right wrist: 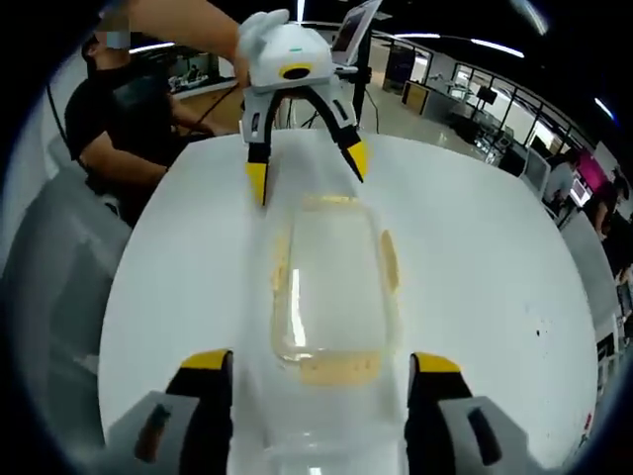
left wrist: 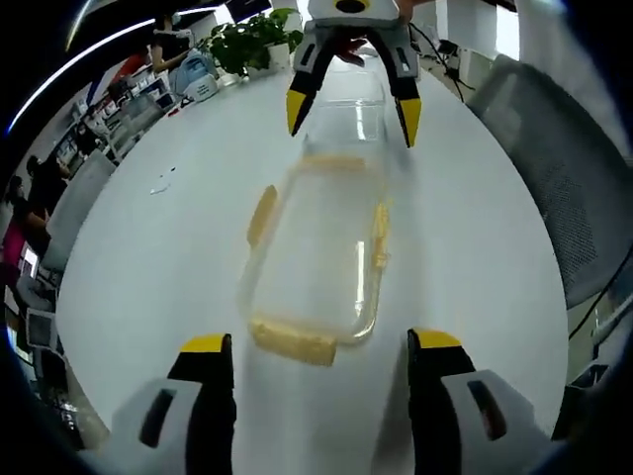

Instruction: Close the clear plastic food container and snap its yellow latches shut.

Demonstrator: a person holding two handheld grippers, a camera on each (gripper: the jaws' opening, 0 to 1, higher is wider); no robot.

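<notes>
- On the white table [left wrist: 475, 237], I see the clear container [left wrist: 316, 257] lying flat with its lid on, between my two grippers.
- Left gripper [left wrist: 321, 346]: jaws spread, just short of the container's near end, not touching.
- Right gripper [right wrist: 321, 361]: jaws spread, straddling the opposite end.
- Yellow latches [left wrist: 380, 236] sit along the container's rim; can't tell if they're snapped.
- A seated person [right wrist: 114, 119] is beyond the table edge.
</notes>
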